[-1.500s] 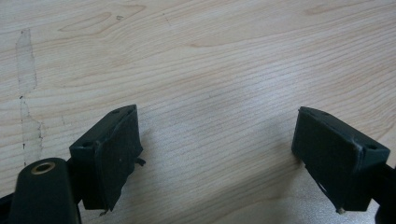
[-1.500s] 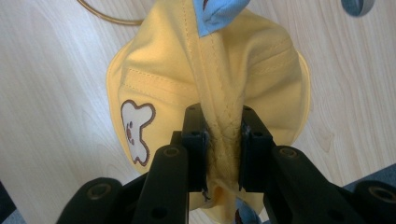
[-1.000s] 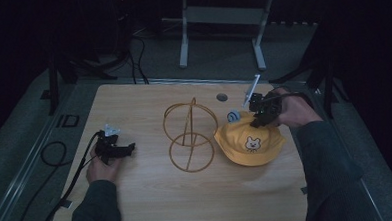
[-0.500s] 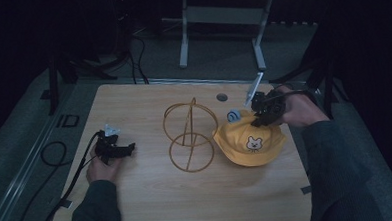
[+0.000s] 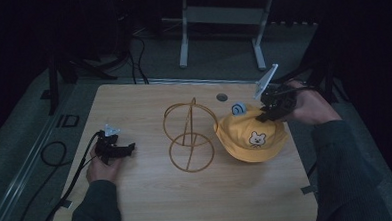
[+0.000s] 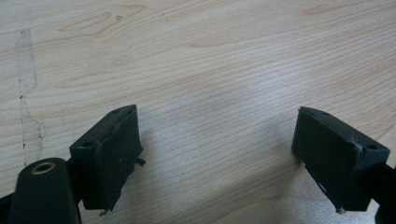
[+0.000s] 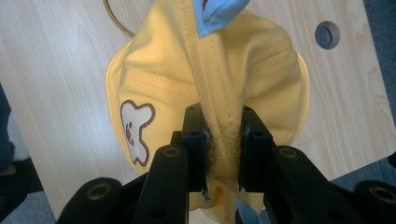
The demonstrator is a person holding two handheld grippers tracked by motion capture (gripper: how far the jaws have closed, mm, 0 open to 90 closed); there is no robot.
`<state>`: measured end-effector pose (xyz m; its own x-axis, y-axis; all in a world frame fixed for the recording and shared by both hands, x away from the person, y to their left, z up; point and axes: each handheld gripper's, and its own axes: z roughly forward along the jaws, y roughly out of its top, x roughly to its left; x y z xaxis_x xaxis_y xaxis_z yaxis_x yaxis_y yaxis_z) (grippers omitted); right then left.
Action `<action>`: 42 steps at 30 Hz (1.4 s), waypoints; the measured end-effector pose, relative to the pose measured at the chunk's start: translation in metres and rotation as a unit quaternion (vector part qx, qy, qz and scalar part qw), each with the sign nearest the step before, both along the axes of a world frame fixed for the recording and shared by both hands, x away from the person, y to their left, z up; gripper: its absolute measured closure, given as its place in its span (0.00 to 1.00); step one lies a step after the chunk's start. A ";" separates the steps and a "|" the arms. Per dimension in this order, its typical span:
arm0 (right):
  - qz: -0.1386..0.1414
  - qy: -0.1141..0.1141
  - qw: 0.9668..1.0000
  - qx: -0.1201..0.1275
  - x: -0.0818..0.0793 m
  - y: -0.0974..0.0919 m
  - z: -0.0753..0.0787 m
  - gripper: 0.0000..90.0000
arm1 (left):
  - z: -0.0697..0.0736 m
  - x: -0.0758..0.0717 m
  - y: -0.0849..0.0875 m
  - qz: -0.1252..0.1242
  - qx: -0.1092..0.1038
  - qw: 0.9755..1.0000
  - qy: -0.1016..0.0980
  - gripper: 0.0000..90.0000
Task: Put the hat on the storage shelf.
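1. Hat, yellow cotton bucket type (image 5: pixel 251 138), with a white bear-face patch outlined in brown (image 5: pixel 257 138) and a pale blue fabric ear (image 5: pixel 239 108). It sits just to the right of the gold wire stand, its brim on the table and its crown pulled up into a ridge. No lettering or brand can be read on it.
2. Right gripper, black, two-jawed (image 5: pixel 262 116), held in the person's right hand (image 5: pixel 309 105) on the far-right side of the stand. Its jaws are clamped on a stitched fold of the hat's crown; in the right gripper view the yellow cloth is pinched tight between the pads (image 7: pixel 223 154).
3. Stand, gold wire, with a round base ring and an upright hoop (image 5: pixel 189 137), near the middle of the light wooden table (image 5: pixel 153 202). It is close beside the hat; contact cannot be told.
4. Left gripper, black, two-jawed (image 5: pixel 124 148), in the person's left hand (image 5: pixel 102 164), well to the left of the stand. Its jaws stand wide apart over bare wood, with nothing between them (image 6: pixel 217 158).
5. Hole, round, in the tabletop (image 5: pixel 222 97), beyond the stand.
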<state>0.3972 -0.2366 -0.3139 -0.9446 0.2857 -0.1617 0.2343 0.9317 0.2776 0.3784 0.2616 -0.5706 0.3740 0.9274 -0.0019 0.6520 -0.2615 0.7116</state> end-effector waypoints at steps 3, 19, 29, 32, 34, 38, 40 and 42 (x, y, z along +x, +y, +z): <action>-0.004 -0.002 1.000 0.009 -0.001 -0.005 0.004 0.85 | 0.000 0.000 0.000 0.000 0.000 1.000 0.000 0.17; -0.013 -0.010 0.999 0.034 -0.005 -0.024 0.015 0.85 | 0.000 0.000 0.000 0.000 0.000 1.000 0.000 0.17; -0.020 -0.020 0.998 0.056 -0.008 -0.036 0.023 0.85 | 0.000 0.000 0.000 0.000 0.000 1.000 0.000 0.17; -0.021 -0.024 0.997 0.069 -0.009 -0.039 0.026 0.85 | 0.000 0.000 0.000 0.000 0.001 1.000 0.000 0.17; -0.019 -0.027 0.996 0.077 -0.010 -0.040 0.028 0.85 | 0.000 0.000 0.000 0.000 0.000 1.000 0.000 0.17; -0.018 -0.031 0.996 0.084 -0.011 -0.041 0.030 0.85 | 0.000 0.000 0.000 0.000 0.000 1.000 0.000 0.17; -0.018 -0.034 0.995 0.087 -0.011 -0.040 0.032 0.85 | 0.000 0.000 0.000 0.000 0.000 1.000 0.000 0.17; -0.018 -0.036 0.995 0.091 -0.011 -0.041 0.033 0.85 | 0.000 0.000 0.000 0.000 0.000 1.000 0.000 0.17</action>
<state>0.3857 -0.2772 -0.2807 -0.9210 0.3498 -0.1714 0.2398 0.8558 0.4583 0.3784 0.2616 -0.5706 0.3741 0.9274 -0.0019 0.6524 -0.2617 0.7113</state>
